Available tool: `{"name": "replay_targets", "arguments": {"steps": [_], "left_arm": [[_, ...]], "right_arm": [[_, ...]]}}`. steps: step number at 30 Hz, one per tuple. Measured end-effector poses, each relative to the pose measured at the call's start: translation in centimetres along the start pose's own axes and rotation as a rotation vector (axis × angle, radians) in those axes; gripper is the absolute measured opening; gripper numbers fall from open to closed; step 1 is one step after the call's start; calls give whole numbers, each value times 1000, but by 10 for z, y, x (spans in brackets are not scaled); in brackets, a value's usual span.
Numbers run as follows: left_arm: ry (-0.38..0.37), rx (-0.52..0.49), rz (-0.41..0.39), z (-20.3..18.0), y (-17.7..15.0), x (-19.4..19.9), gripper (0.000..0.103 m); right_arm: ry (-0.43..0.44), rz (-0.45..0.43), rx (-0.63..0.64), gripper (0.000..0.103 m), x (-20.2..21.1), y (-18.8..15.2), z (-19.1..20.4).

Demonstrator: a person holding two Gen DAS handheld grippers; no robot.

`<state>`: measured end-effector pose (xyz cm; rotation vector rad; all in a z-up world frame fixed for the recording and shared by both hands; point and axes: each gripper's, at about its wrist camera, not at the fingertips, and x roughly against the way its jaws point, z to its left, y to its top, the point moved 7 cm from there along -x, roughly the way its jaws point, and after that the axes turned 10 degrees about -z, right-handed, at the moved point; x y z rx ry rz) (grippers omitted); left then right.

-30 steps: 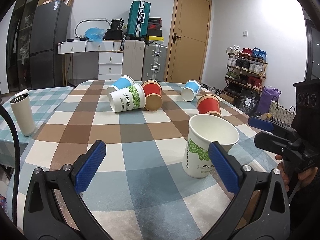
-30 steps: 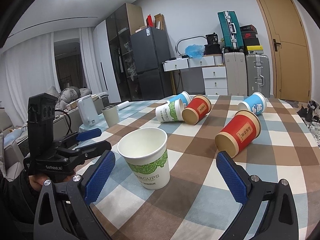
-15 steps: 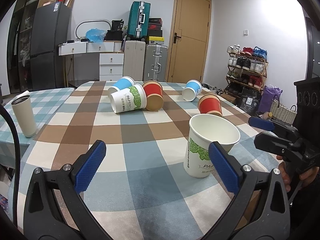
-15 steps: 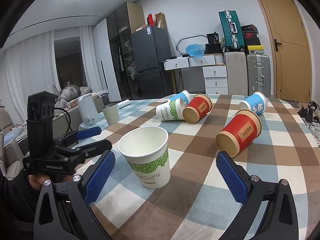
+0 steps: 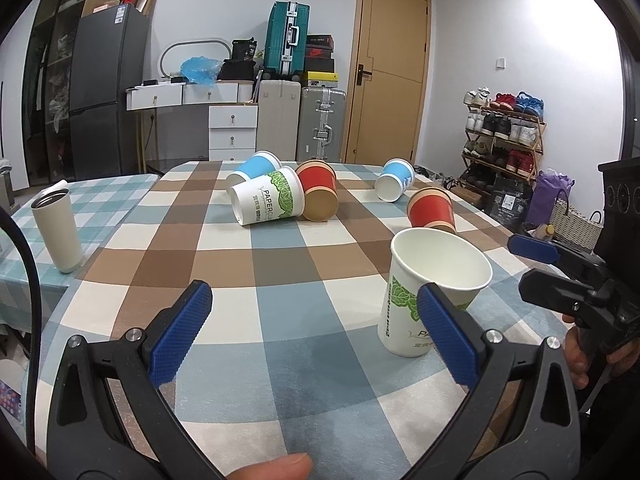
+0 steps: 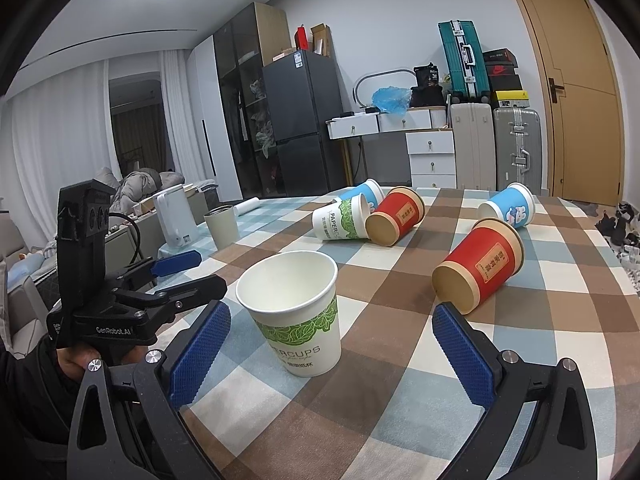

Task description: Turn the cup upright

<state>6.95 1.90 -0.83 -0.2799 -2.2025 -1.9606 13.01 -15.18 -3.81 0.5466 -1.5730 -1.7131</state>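
A white paper cup with green leaf print (image 5: 430, 292) (image 6: 298, 312) stands upright, mouth up, near the front of the checked table (image 5: 280, 264). My left gripper (image 5: 316, 332) is open and empty; its right pad overlaps the cup in the left wrist view. My right gripper (image 6: 330, 354) is open and empty, with the cup standing ahead between its pads. Several cups lie on their sides farther back: a white-green one (image 5: 268, 202), two red ones (image 5: 318, 196) (image 6: 478, 266) and two blue ones (image 5: 394, 186) (image 5: 252, 168).
A grey tumbler (image 5: 58, 230) stands on a lower checked table at left, next to a white kettle (image 6: 176, 216). Behind the table are a fridge (image 5: 106, 92), drawers, suitcases and a door. A shoe rack (image 5: 500, 136) stands at right.
Both grippers have drifted very slightly. The upright cup and the lying cups have not moved.
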Motion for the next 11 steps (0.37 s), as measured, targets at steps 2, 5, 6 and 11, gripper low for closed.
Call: {"name": "replay_targets", "arguments": {"steps": [2,5,6,11], "left_arm": [[1,-9,-5,-1,0,1,102],[6,-25,-7,-4,0,1,102],[6,-29,-9,-5,0,1,102],[6,-31,-13,-6,0,1,102]], "right_arm": [[0,1,1,103,0,0,0],[1,8,3,103,-1,-2,0],[1,10,4,103,-1,-3,0],[0,17,5,103,-2,-4,0]]}}
